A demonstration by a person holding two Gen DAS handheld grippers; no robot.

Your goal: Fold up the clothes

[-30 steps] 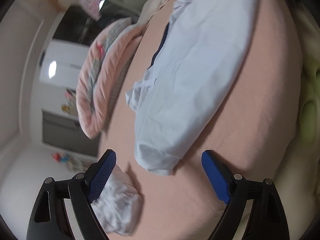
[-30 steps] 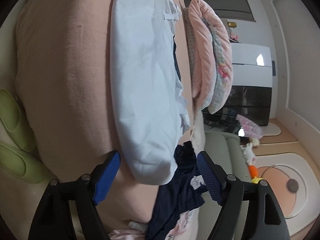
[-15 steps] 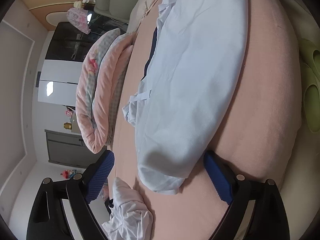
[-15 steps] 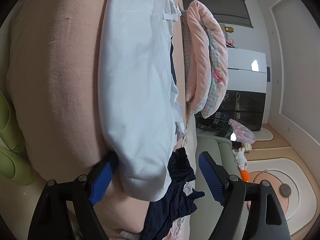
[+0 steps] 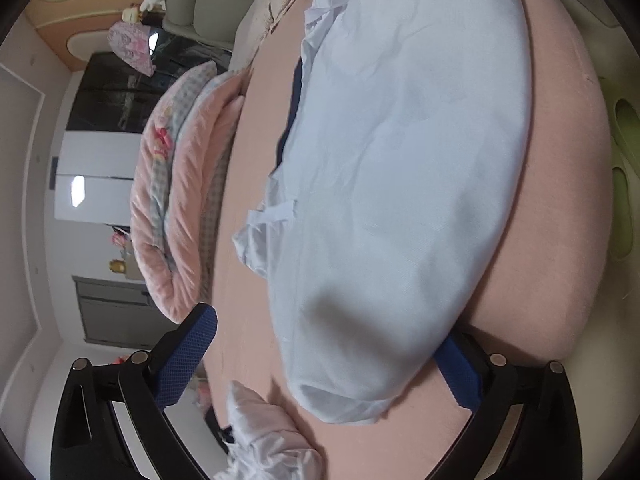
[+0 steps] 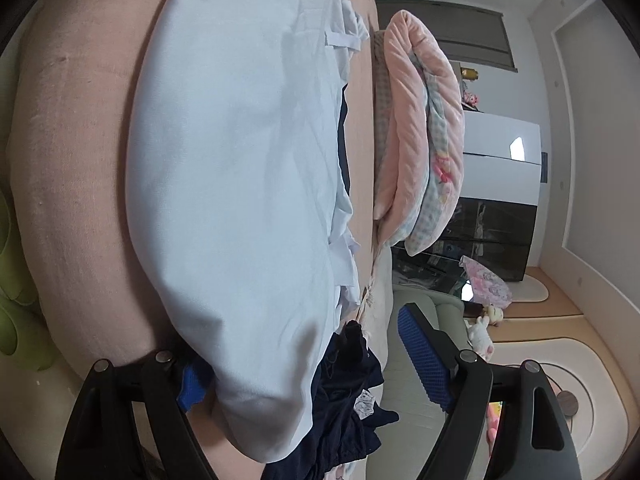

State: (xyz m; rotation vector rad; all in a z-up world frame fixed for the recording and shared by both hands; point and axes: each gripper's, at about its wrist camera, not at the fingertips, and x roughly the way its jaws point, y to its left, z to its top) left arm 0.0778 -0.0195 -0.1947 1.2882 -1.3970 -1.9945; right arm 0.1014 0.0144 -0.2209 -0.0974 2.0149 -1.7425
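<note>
The light blue garment [image 5: 400, 184] lies lengthwise on the pink bed [image 5: 560, 208]. The left gripper [image 5: 332, 360], jaws opening, and the right gripper [image 6: 296, 364], wide apart, straddle its ends, gripping nothing (one finger slid beneath each). Closing could pinch the sheet or the dark clothes [image 6: 348, 400] beside it.

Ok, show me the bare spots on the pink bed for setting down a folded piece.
Free: the pink strip between the light blue garment and the rolled quilt. Crowded: near the dark navy clothes and the white garment.
</note>
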